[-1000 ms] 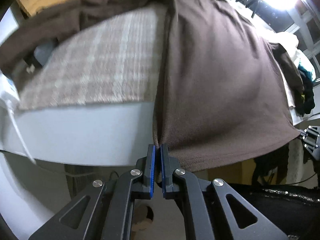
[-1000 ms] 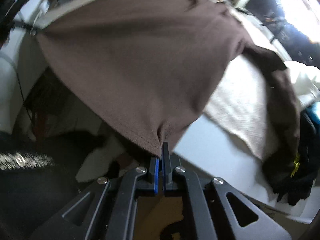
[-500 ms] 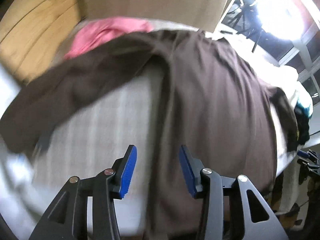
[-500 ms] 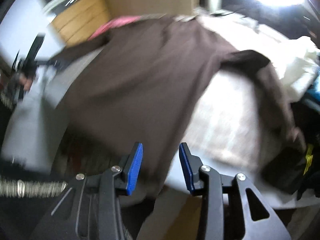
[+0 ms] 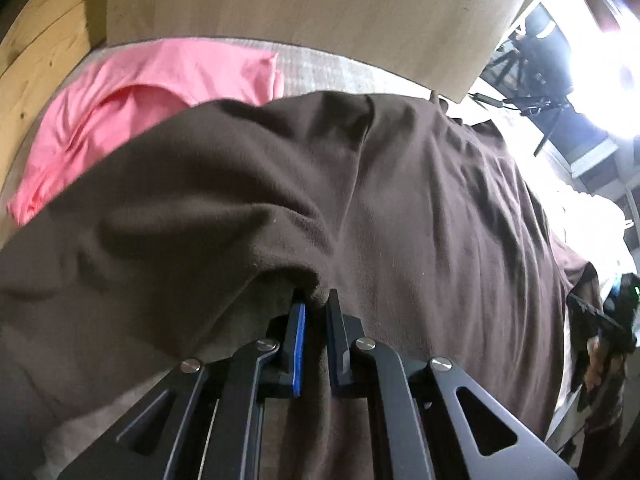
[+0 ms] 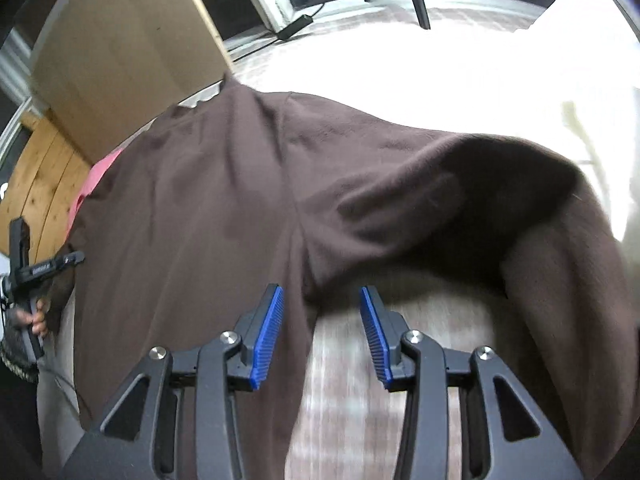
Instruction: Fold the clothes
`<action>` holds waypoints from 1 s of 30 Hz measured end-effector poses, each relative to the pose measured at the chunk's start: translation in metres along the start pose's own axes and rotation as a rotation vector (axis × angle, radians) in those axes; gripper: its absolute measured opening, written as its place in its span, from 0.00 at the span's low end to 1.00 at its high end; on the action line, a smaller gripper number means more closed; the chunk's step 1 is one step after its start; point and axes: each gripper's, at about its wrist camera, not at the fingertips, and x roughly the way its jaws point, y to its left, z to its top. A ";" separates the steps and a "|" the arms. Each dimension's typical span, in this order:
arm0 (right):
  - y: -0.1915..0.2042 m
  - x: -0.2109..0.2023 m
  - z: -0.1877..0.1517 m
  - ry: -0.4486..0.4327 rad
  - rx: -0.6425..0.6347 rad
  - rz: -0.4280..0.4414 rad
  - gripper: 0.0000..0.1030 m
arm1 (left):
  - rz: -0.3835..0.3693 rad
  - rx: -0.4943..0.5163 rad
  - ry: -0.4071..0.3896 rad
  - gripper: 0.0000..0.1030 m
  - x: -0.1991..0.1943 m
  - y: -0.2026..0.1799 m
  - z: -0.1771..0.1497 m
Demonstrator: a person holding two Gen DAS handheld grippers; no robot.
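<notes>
Left hand-held gripper point(image 5: 314, 312): black linkage arms, silver pivot screws, blue ribbed pads; right hand-held gripper point(image 6: 322, 320) identical.

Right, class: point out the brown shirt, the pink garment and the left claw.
brown shirt point(image 5: 440, 208): left wrist view, on its flat body panel.
pink garment point(image 5: 168, 80): left wrist view, on its upper middle.
left claw point(image 5: 316, 308): left wrist view, between its fingertips, closing on a brown fold.

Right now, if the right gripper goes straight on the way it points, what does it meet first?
Probably the brown garment: its armpit edge lies just ahead of the right gripper, whose open jaws hold nothing. The plaid cloth shows beneath; depth is unclear.
</notes>
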 end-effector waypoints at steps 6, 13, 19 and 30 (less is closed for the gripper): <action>-0.003 0.005 0.013 -0.067 -0.006 0.045 0.07 | 0.080 0.103 -0.066 0.06 -0.028 0.003 0.001; 0.011 0.014 0.005 -0.008 -0.116 -0.144 0.15 | 0.147 0.111 0.009 0.18 -0.002 0.024 -0.005; 0.011 -0.055 -0.012 -0.081 -0.099 -0.089 0.21 | 0.126 0.129 0.051 0.20 -0.027 0.034 -0.018; -0.048 -0.139 -0.070 -0.113 -0.211 0.057 0.28 | 0.078 0.167 -0.024 0.23 -0.127 -0.078 -0.164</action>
